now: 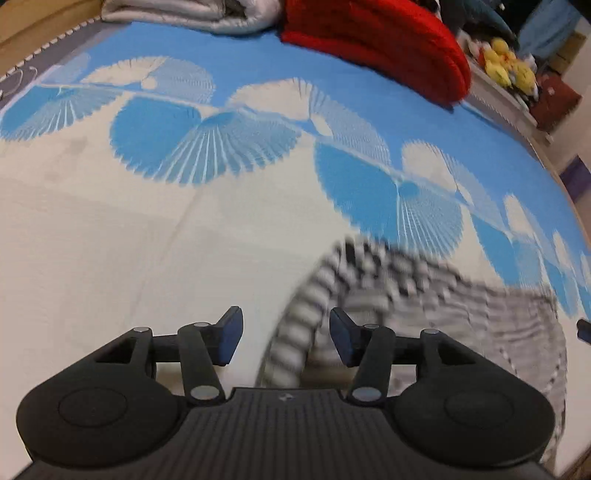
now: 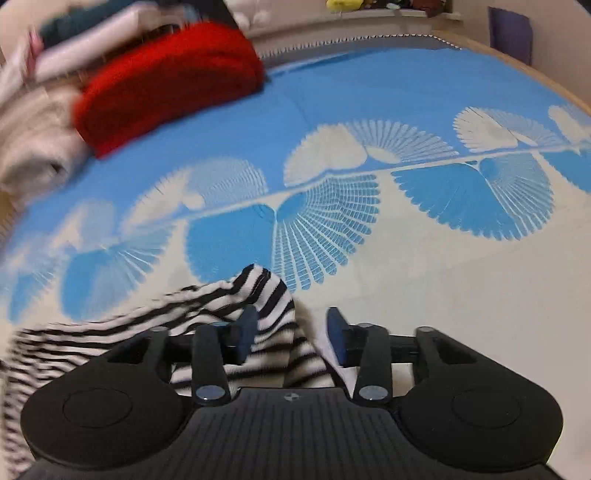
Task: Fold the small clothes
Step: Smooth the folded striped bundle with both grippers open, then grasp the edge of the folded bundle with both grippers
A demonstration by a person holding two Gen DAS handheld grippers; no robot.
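Observation:
A small black-and-white striped garment [image 1: 424,295] lies on the blue and cream bedspread [image 1: 147,240]. In the left wrist view it is blurred and sits ahead and to the right, its edge running between the fingers. My left gripper [image 1: 286,338] is open with nothing gripped. In the right wrist view the striped garment [image 2: 236,306] is bunched up, a fold rising between the fingers. My right gripper [image 2: 291,338] is open, its jaws set wide around that fold without pinching it.
A red folded blanket [image 1: 388,40] and a grey quilt [image 1: 192,14] lie at the far side of the bed. Yellow plush toys [image 1: 509,66] sit on a ledge beyond. The red blanket [image 2: 170,85] also shows in the right wrist view, beside pale bedding [image 2: 33,155].

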